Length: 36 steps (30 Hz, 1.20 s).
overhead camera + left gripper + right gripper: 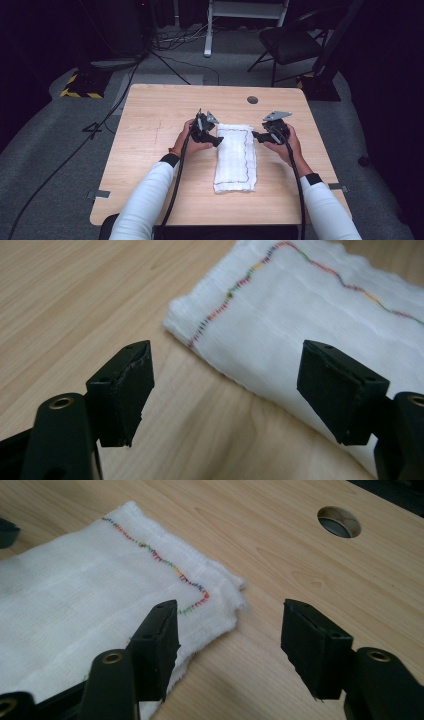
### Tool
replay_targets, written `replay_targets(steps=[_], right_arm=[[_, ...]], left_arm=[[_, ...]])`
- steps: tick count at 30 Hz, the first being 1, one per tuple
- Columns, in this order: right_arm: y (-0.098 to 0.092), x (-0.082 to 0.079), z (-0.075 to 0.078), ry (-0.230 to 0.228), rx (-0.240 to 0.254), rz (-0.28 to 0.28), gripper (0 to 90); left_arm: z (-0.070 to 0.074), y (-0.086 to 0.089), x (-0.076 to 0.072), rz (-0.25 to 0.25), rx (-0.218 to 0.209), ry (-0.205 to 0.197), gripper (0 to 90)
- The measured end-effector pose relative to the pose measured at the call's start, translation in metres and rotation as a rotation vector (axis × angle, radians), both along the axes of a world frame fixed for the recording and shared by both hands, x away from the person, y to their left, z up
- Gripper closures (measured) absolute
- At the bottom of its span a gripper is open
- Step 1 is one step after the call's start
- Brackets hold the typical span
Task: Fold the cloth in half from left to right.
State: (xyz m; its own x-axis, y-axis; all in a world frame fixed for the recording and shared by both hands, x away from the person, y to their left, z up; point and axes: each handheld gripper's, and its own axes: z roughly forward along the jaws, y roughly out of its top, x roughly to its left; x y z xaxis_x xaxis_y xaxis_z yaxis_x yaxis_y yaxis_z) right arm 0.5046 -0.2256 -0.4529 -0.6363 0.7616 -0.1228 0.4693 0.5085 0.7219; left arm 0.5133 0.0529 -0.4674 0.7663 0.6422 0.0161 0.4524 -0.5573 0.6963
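Observation:
A white folded cloth with a coloured stitched border lies lengthwise in the middle of the wooden table. My left gripper hovers at the cloth's far left corner, jaws open, nothing between them; the left gripper view shows that corner just ahead of the open jaws. My right gripper sits at the cloth's far right corner, jaws open and empty. In the right gripper view the corner of the cloth lies under the gap, the left pad over the cloth edge.
A round cable hole is set into the table near its far edge, also in the right gripper view as a hole. Beyond the table stand a dark chair and a white frame. Cables run across the grey floor.

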Motion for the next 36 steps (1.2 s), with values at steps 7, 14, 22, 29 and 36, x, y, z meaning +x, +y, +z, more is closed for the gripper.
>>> replay_targets(steps=[7,14,22,29,36], right_arm=[[0.015,0.023,-0.009,0.027,0.011,-0.023,44.4],[0.024,0.041,-0.021,0.073,0.016,-0.040,46.7],[0.031,0.049,-0.030,0.108,-0.016,-0.060,46.5],[0.023,0.053,-0.036,0.163,0.080,-0.051,55.6],[0.026,0.052,-0.035,0.186,0.094,-0.008,75.3]], left_arm=[[-0.007,-0.011,0.023,0.067,-0.006,0.009,25.3],[-0.018,-0.018,0.036,0.120,-0.015,0.048,27.5],[-0.026,-0.022,0.044,0.144,-0.027,0.088,25.3],[-0.028,-0.021,0.045,0.128,-0.027,0.084,24.2],[-0.024,-0.023,0.043,0.045,-0.034,0.115,54.6]])
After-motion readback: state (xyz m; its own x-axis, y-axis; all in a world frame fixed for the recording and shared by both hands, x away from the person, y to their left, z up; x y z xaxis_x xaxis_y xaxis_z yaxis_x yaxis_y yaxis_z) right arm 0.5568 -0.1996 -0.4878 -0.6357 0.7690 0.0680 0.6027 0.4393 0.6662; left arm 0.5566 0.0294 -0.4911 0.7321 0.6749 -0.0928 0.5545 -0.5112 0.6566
